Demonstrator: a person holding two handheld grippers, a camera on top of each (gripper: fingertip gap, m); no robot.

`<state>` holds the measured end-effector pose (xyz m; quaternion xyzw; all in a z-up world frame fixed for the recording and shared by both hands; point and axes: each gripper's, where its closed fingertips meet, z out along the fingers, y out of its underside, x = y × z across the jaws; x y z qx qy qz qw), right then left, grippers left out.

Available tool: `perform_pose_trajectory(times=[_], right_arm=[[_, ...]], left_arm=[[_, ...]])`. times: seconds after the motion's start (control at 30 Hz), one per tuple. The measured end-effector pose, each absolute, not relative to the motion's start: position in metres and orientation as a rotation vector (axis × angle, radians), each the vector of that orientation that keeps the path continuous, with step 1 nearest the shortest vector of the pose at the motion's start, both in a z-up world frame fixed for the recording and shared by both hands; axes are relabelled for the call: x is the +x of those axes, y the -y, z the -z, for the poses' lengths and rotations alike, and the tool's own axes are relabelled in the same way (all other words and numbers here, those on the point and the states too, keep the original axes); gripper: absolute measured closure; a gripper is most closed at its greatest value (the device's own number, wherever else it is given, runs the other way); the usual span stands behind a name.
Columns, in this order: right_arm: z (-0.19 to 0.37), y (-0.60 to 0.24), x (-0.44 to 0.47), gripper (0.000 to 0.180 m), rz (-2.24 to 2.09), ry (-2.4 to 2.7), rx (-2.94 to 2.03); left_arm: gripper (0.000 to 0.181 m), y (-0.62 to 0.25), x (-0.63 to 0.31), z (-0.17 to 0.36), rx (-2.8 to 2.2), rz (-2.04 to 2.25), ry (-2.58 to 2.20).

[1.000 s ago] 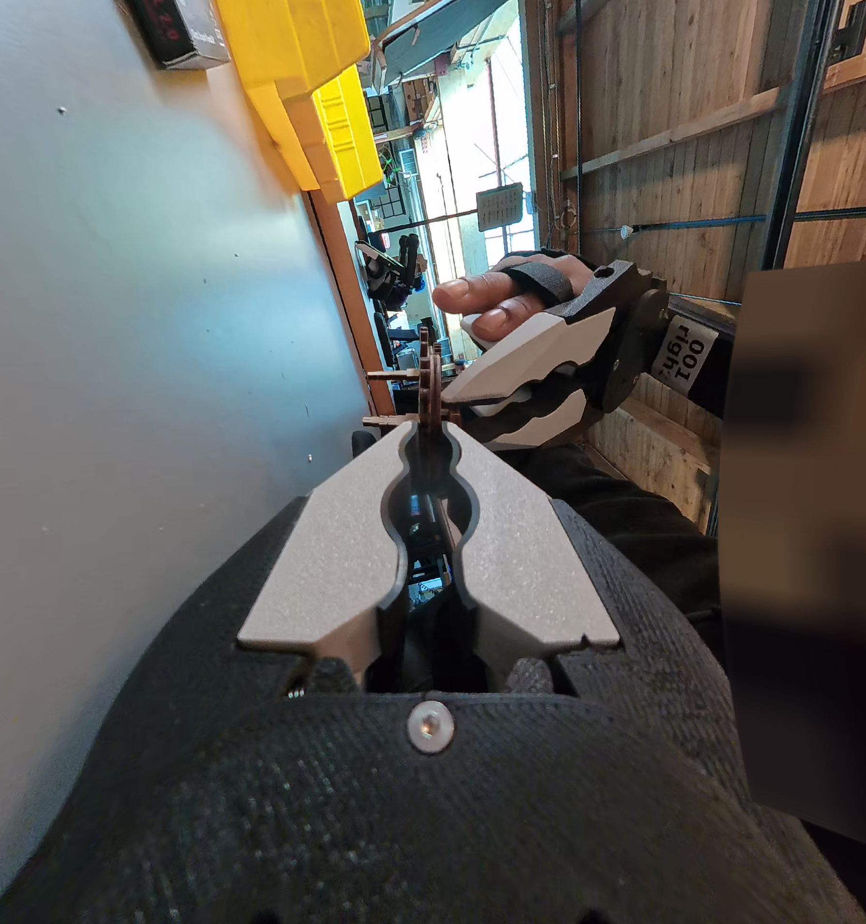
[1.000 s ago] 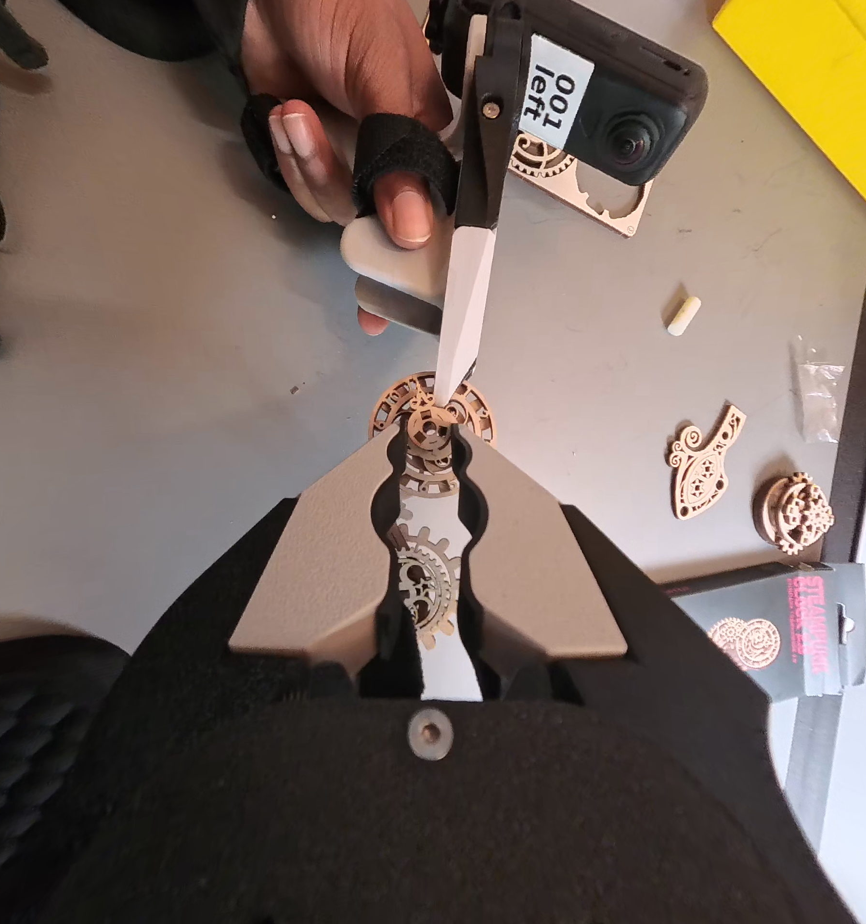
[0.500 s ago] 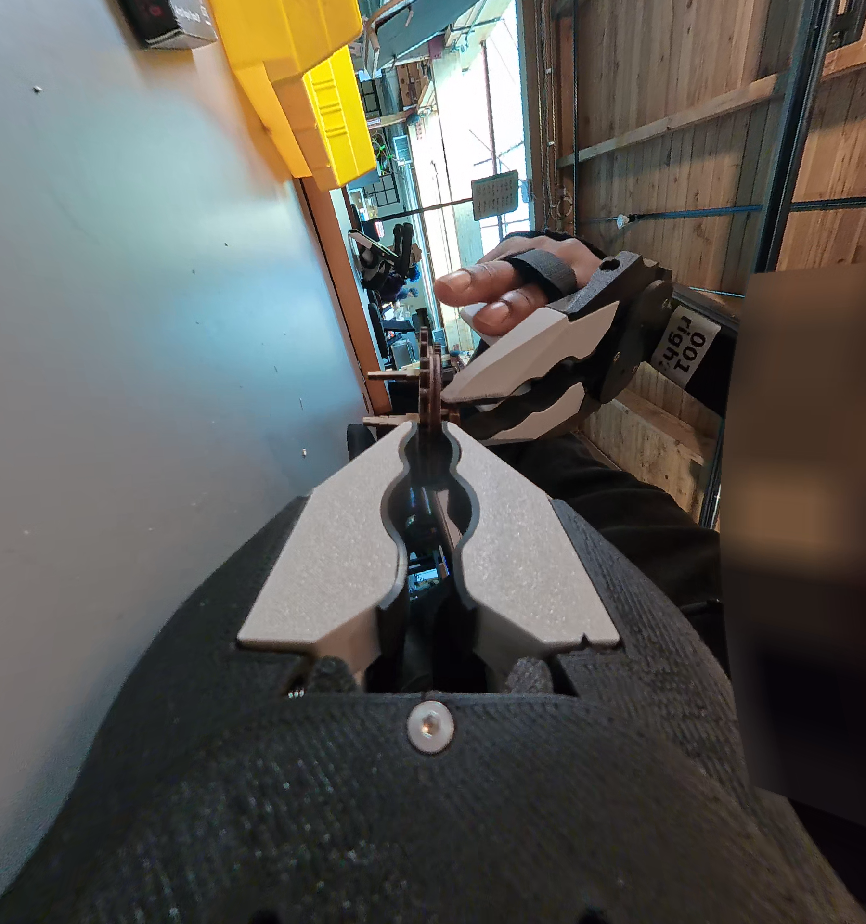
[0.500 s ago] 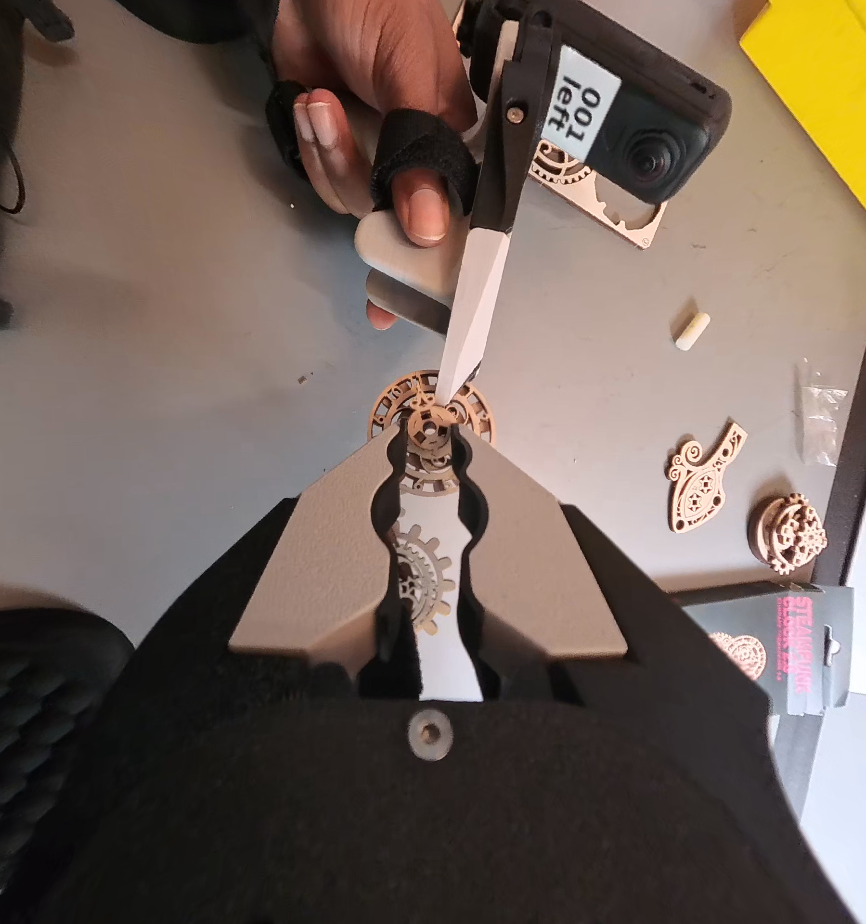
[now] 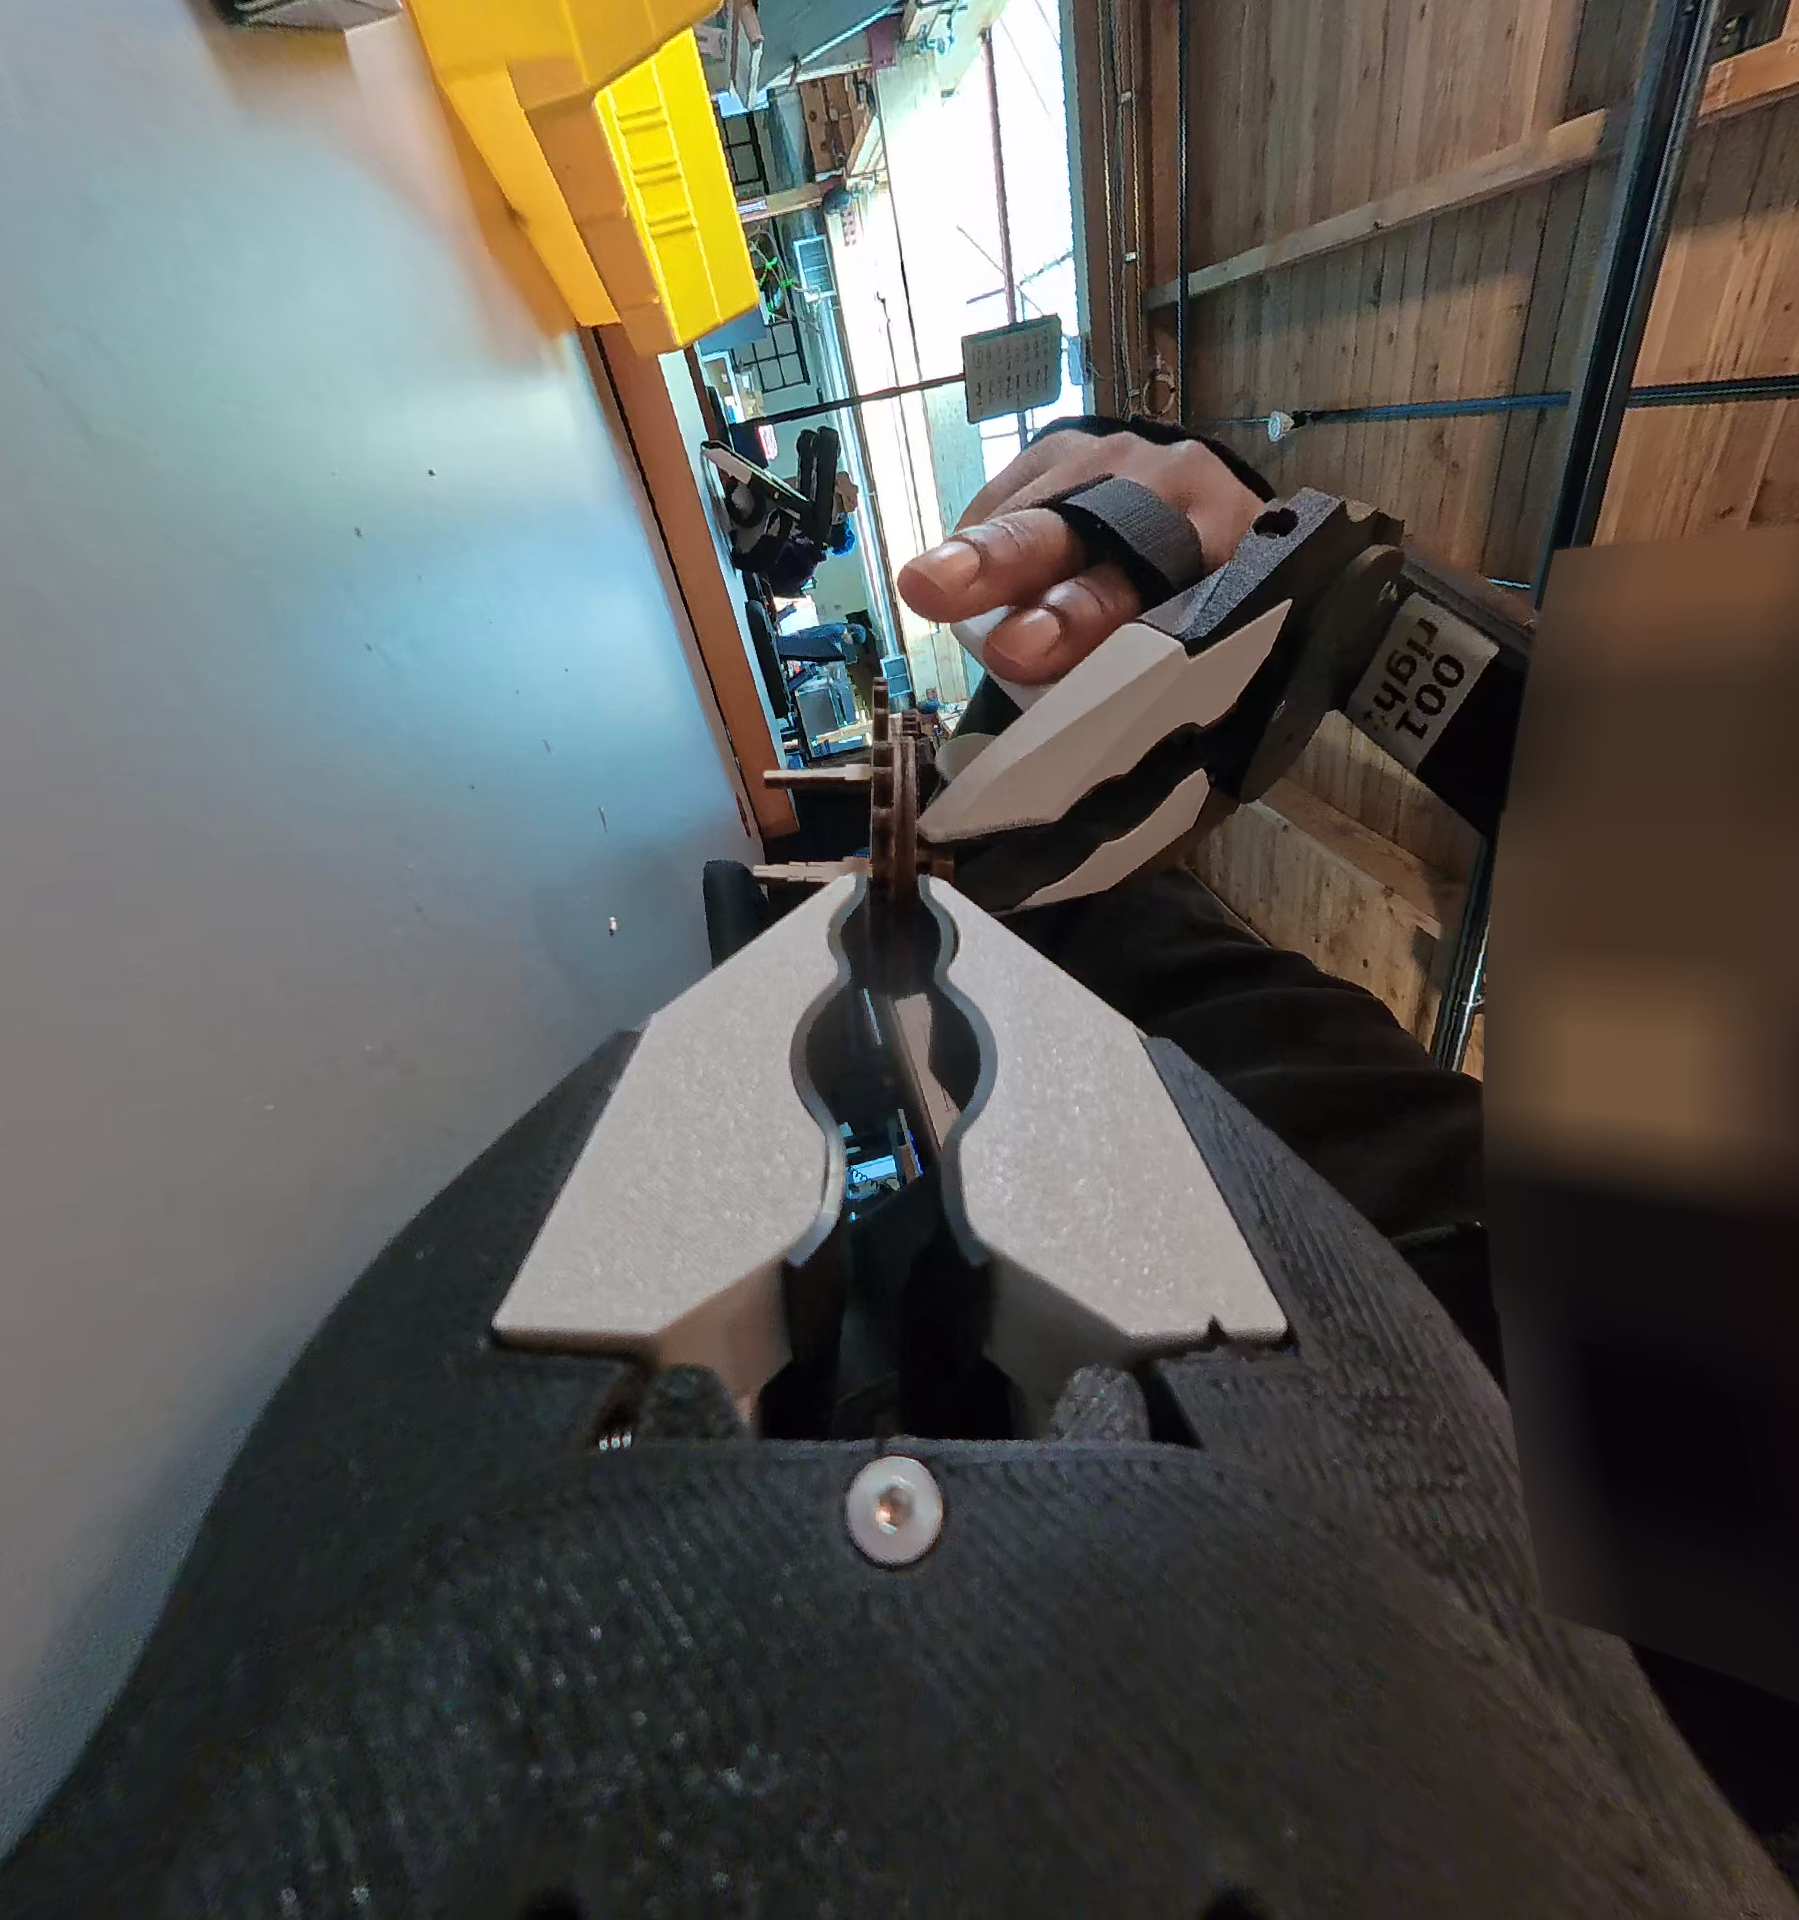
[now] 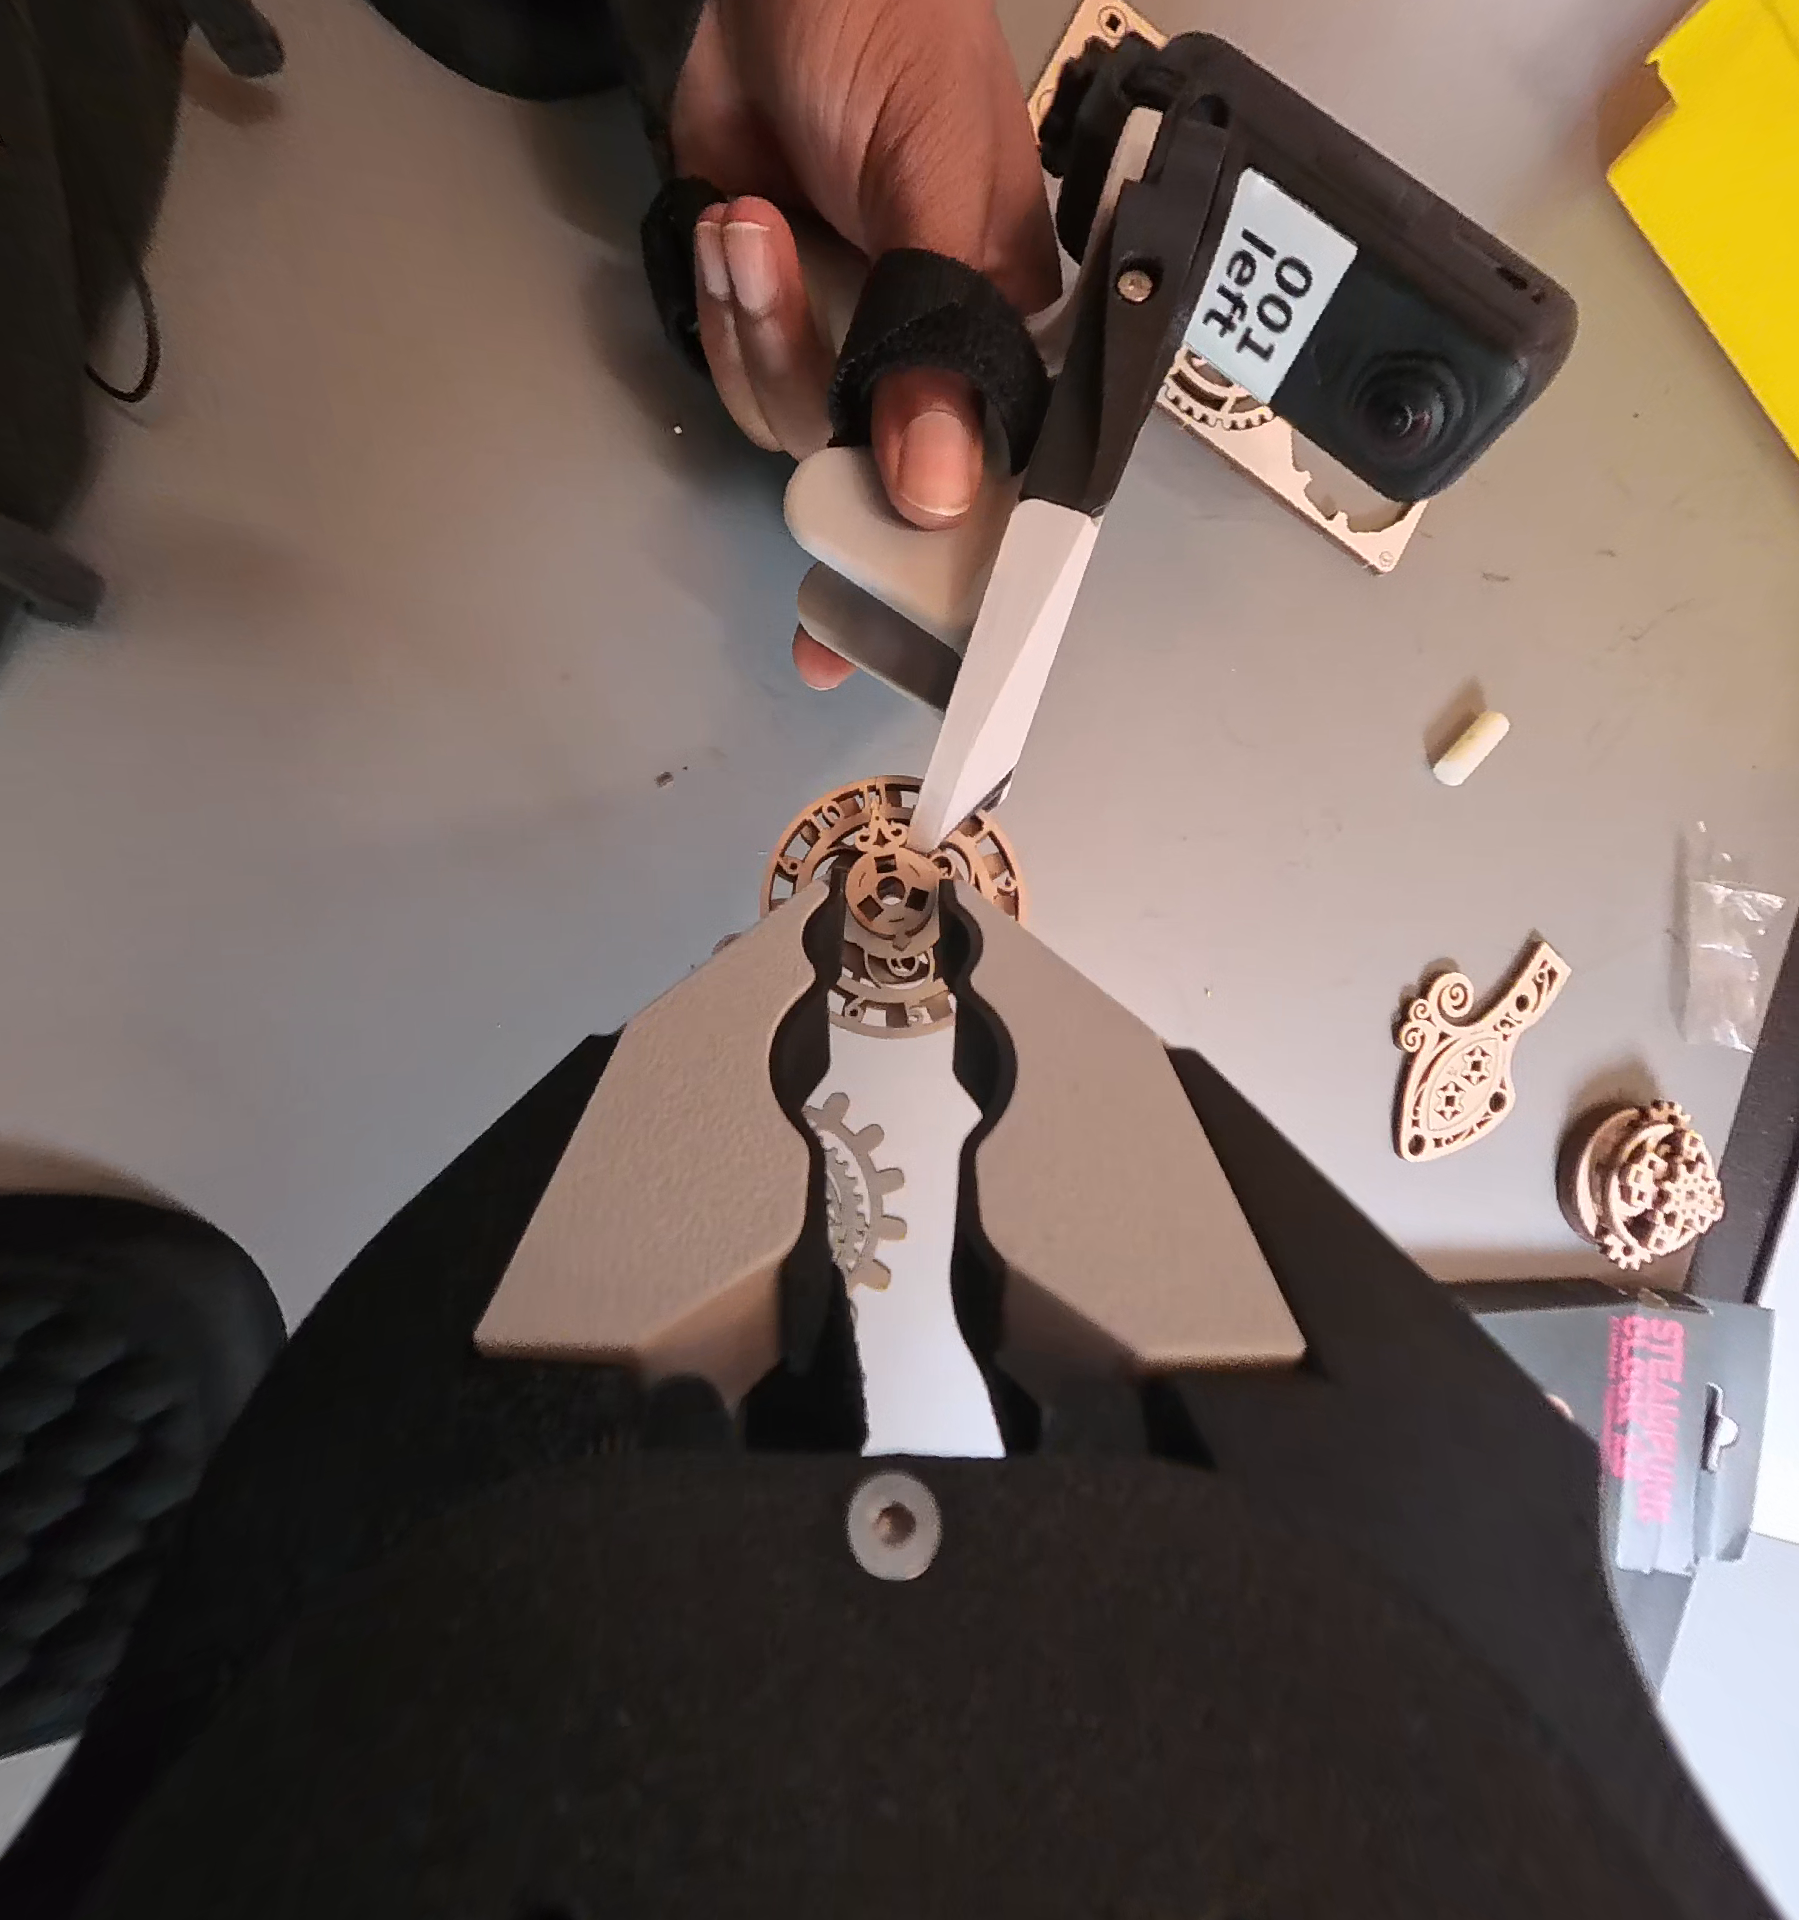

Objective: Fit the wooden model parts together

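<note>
Grippers met over the grey table (image 6: pixel 355 644): left gripper (image 5: pixel 890 883) was clamped on the gear wheel assembly (image 5: pixel 893 800) edge-on, right gripper (image 6: pixel 890 899) pinched the small hub disc (image 6: pixel 890 891) at its centre. Best pressed straight along the axle, wheel held square, without twisting.

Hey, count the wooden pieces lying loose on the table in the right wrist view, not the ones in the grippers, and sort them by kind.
Cut-out wooden sheets: 1, partly hidden by the left gripper
Flat ornate plates: 1
Small gear clusters: 1
Single loose gears: 1, seen between the right gripper's fingers
Total: 4
</note>
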<state>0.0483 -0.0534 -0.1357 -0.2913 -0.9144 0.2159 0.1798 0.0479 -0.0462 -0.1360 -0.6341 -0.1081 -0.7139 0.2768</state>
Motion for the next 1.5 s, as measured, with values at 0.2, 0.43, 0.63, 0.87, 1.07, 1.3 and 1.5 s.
perform_pose_trajectory(times=[0.2, 0.43, 0.63, 0.87, 1.07, 1.3, 1.5], right_arm=[[0.127, 0.055, 0.051, 0.156, -0.671, 2.562, -0.834], [0.128, 0.052, 0.05, 0.16, -0.712, 2.42, -1.006], [0.133, 0.053, 0.048, 0.161, -0.744, 2.362, -1.057], [0.13, 0.053, 0.047, 0.165, -0.75, 2.351, -1.044], [0.132, 0.052, 0.047, 0.165, -0.746, 2.356, -1.037], [0.132, 0.053, 0.049, 0.165, -0.764, 2.373, -1.016], [0.133, 0.055, 0.052, 0.165, -0.775, 2.433, -0.977]], left_arm=[[0.175, 0.046, 0.046, 0.136, -1.698, 1.923, 0.308], [0.176, 0.045, 0.046, 0.137, -1.704, 1.92, 0.313], [0.176, 0.046, 0.047, 0.138, -1.71, 1.914, 0.308], [0.175, 0.046, 0.047, 0.138, -1.712, 1.911, 0.306], [0.176, 0.046, 0.047, 0.138, -1.715, 1.912, 0.304], [0.175, 0.047, 0.048, 0.138, -1.717, 1.916, 0.292], [0.176, 0.049, 0.051, 0.136, -1.72, 1.923, 0.261]])
